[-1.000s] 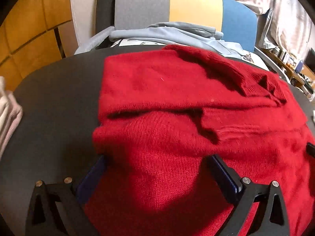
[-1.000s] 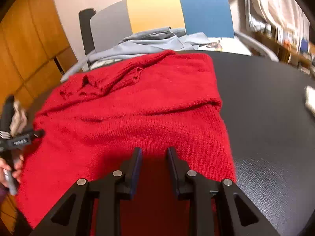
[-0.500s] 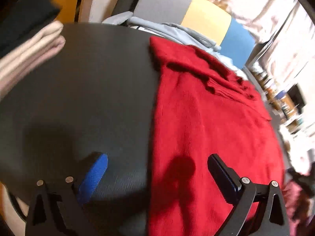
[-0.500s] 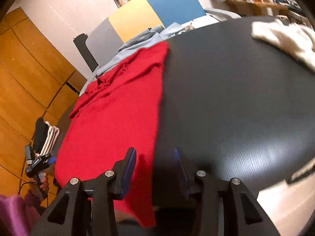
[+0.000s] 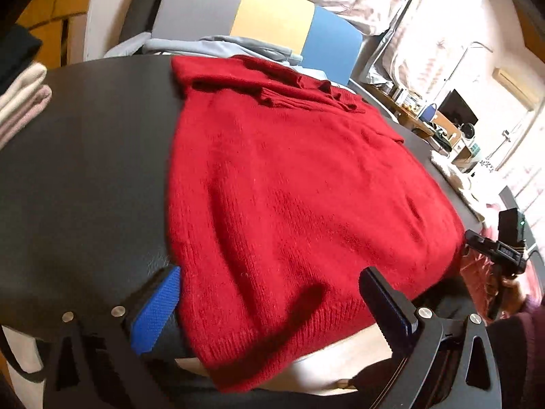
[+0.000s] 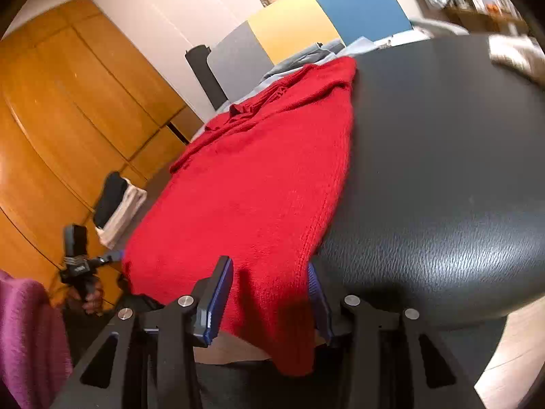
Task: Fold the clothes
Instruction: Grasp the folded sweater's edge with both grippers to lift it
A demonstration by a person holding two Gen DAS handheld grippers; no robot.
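A red knit sweater (image 5: pixel 299 204) lies spread flat along the black table (image 5: pixel 85 170), its ribbed hem draped over the near edge and hanging free. At the far edge, the upper part is folded back on itself in loose ridges (a sleeve cuff shows among them). The body lies mostly smooth, with shallow creases.

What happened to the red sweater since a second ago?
The red sweater was pulled toward the near table edge, its hem now hanging over. The right tongs are opening around the hem; the left tongs stand open. The folded stack and chair stayed put.
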